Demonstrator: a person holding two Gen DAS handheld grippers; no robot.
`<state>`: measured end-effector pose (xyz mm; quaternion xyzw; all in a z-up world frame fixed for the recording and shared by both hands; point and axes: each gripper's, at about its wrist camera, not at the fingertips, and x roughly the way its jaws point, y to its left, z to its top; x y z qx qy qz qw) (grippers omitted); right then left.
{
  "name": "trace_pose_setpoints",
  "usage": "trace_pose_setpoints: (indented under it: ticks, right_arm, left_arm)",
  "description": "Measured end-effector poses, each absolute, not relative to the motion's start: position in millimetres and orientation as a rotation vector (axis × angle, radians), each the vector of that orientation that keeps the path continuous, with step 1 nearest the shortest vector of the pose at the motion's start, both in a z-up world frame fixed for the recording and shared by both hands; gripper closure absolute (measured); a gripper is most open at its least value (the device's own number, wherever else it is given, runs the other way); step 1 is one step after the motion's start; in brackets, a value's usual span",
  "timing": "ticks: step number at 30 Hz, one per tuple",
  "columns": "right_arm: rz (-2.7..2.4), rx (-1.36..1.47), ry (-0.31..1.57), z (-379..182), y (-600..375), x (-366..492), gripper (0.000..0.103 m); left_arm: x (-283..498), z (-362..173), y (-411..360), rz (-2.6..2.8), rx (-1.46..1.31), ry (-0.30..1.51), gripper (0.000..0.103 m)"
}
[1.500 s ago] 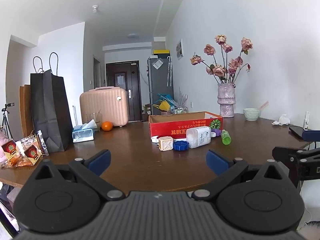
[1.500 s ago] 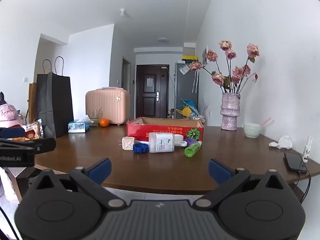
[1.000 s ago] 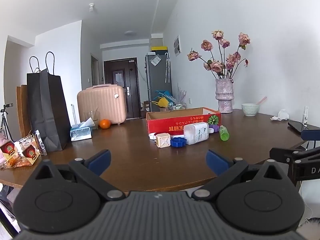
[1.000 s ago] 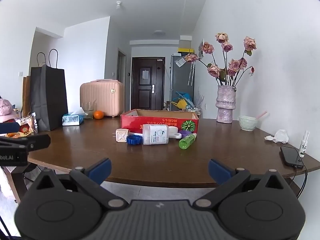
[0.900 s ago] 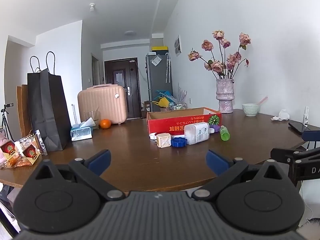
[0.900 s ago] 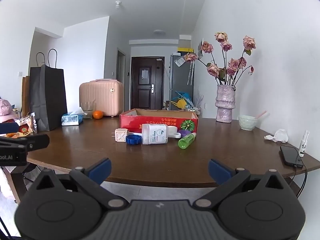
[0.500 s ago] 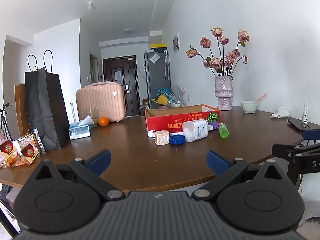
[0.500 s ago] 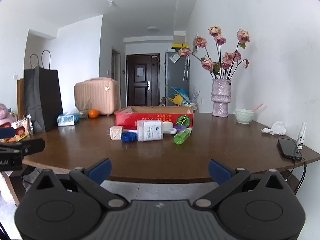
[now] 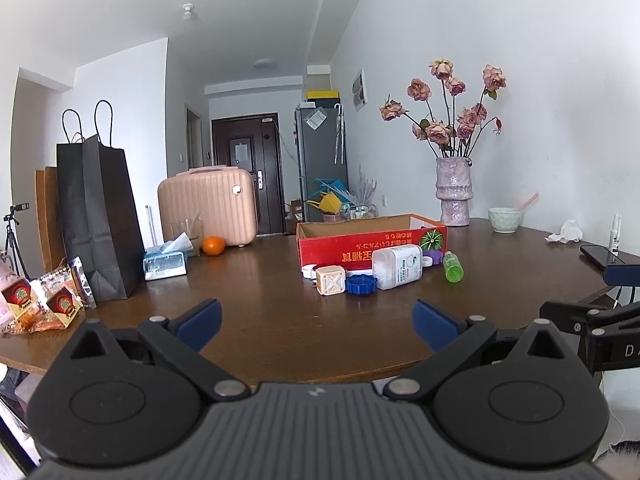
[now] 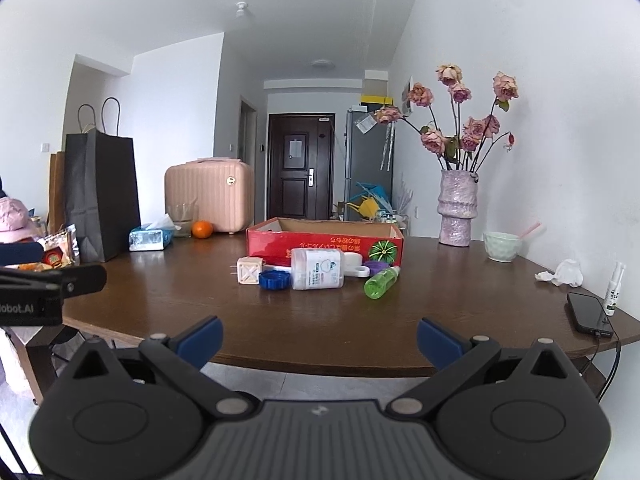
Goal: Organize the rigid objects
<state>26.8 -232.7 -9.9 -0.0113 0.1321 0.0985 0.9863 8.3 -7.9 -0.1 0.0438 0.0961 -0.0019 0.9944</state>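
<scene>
A red cardboard box (image 9: 372, 238) (image 10: 326, 240) stands open in the middle of the brown table (image 9: 260, 300). In front of it lie a beige cube (image 9: 330, 279) (image 10: 249, 271), a blue cap (image 9: 361, 284) (image 10: 274, 280), a white bottle on its side (image 9: 397, 267) (image 10: 317, 269), a purple piece (image 10: 376, 267) and a green bottle (image 9: 453, 266) (image 10: 381, 282). My left gripper (image 9: 316, 320) is open and empty at the table's near edge, well short of them. My right gripper (image 10: 320, 338) is open and empty too, just off the near edge.
A black paper bag (image 9: 100, 216), snack packets (image 9: 44, 304), a tissue box (image 9: 165, 262), an orange (image 9: 213, 245) and a pink case (image 9: 208, 206) stand at the left. A vase of roses (image 9: 454, 190), a bowl (image 9: 505, 220), crumpled tissue (image 10: 562, 273), a phone (image 10: 589, 314) and a spray bottle (image 10: 614, 288) are at the right.
Both grippers have stayed open and empty. Each view has drifted slightly against the table; the objects have not moved.
</scene>
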Motion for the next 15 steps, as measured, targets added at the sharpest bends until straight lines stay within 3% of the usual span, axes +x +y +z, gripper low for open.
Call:
trace_pose_setpoints:
  ticks: [15]
  right_arm:
    - [0.181,-0.010,0.267,-12.4,-236.9,27.1,0.000]
  left_arm:
    - [8.0,-1.2,-8.8,0.001,0.087,0.194,0.000]
